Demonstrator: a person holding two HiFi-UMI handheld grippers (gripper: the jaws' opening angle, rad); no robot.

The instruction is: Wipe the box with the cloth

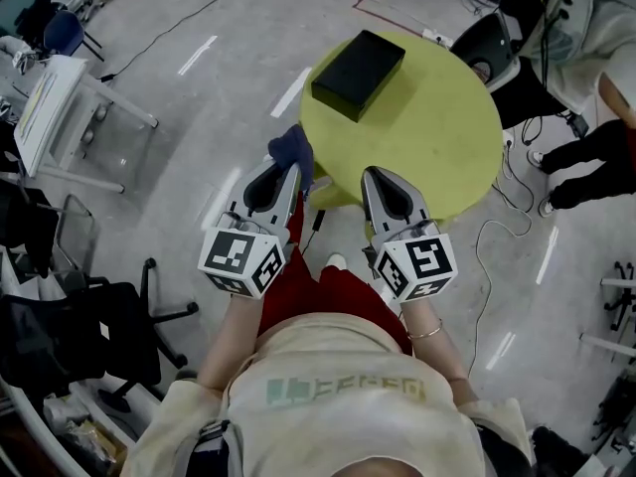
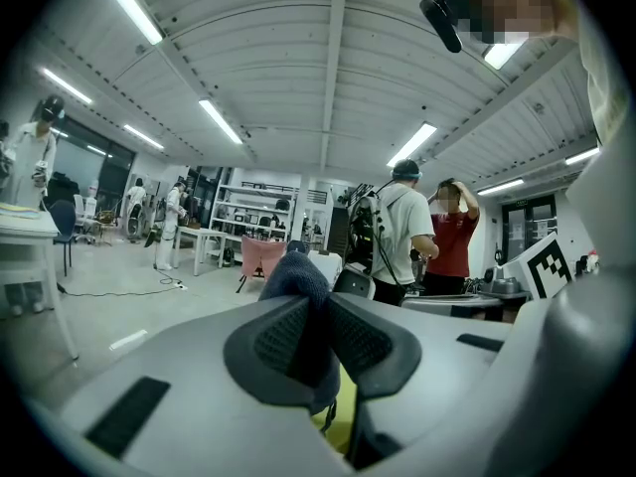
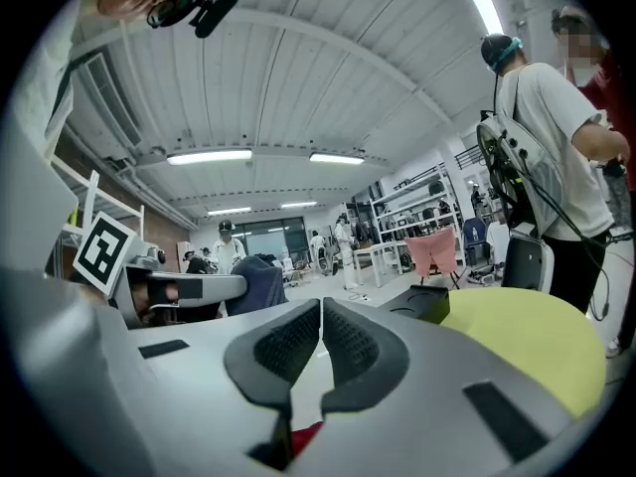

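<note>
Left claw (image 2: 323, 341): clamped on a dark blue cloth (image 2: 295, 276). The fabric is pinched between the ribbed pads, and a bunched fold stands proud beyond the tips. That exposed fold looks to be the part meant to meet the box, so the grip suits wiping.

Right claw (image 3: 320, 338): jaws together, nothing between them. It appears to be held in reserve, perhaps to steady the box later.

Pose: in the head view both claws are held side by side close to the person's body, roughly parallel, pointing forward at the near edge of the round yellow-green surface (image 1: 437, 157). The left claw's tips sit just outside that edge, so the cloth hangs over the floor beside it. The right claw reaches slightly over the surface.

Task item: the black box (image 1: 358, 73) lies flat on the far part of the surface, well apart from the cloth. No contact yet; wiping judged not begun.
</note>
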